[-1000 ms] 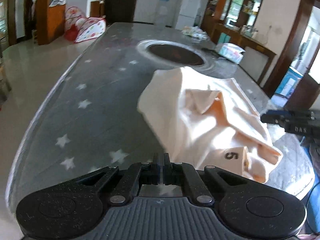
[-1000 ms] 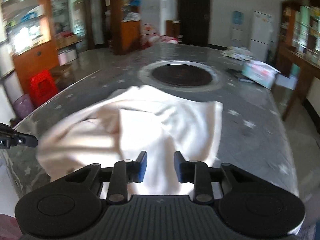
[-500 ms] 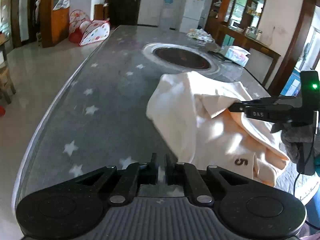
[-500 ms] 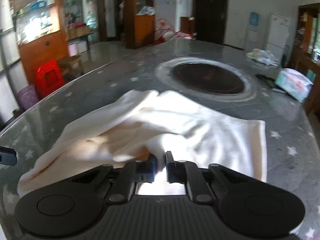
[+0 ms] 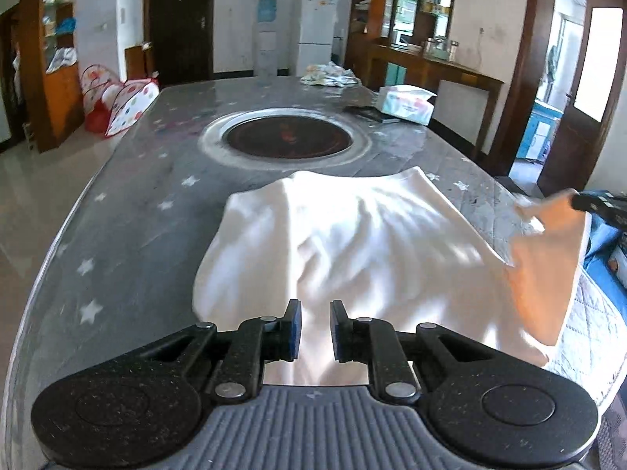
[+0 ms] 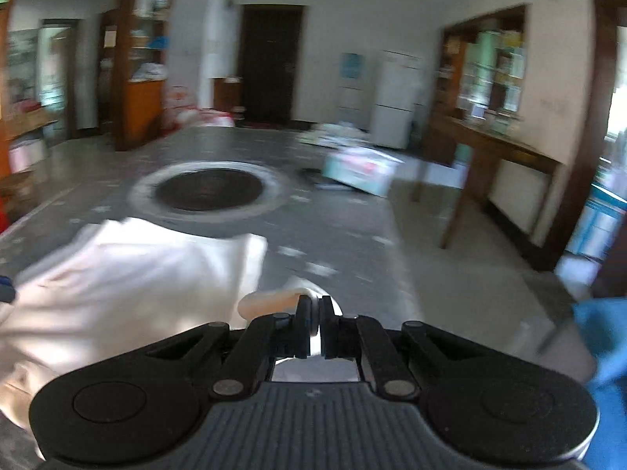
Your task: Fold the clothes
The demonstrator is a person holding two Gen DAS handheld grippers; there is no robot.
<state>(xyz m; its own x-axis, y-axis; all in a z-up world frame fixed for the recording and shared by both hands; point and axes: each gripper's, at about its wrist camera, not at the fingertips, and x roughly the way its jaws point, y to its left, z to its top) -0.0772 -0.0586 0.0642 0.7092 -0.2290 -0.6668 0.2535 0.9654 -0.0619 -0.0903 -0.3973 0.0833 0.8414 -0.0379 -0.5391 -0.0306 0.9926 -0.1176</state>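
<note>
A cream-white garment (image 5: 364,250) lies spread on the grey star-patterned table (image 5: 129,211), nearer its right side. My left gripper (image 5: 315,329) hovers over the garment's near edge. Its jaws are opening; the cloth shows through the gap and the pads (image 5: 294,323) do not press on it. At the far right of the left wrist view, my right gripper (image 5: 588,203) holds a corner of the garment lifted off the table. In the blurred right wrist view, the right gripper (image 6: 315,313) is shut on a small fold of the garment (image 6: 133,286), whose bulk lies to its left.
A round dark recess (image 5: 288,137) sits in the table beyond the garment. A tissue box (image 5: 407,103) and a crumpled bundle (image 5: 329,77) lie at the far right end. A quilted cover (image 5: 595,337) hangs off the table's near right edge. Cabinets line the walls.
The left jaws, shut before, have parted. The right gripper closed on the garment and pulled its corner out to the right. The bunched garment now lies spread flatter.
</note>
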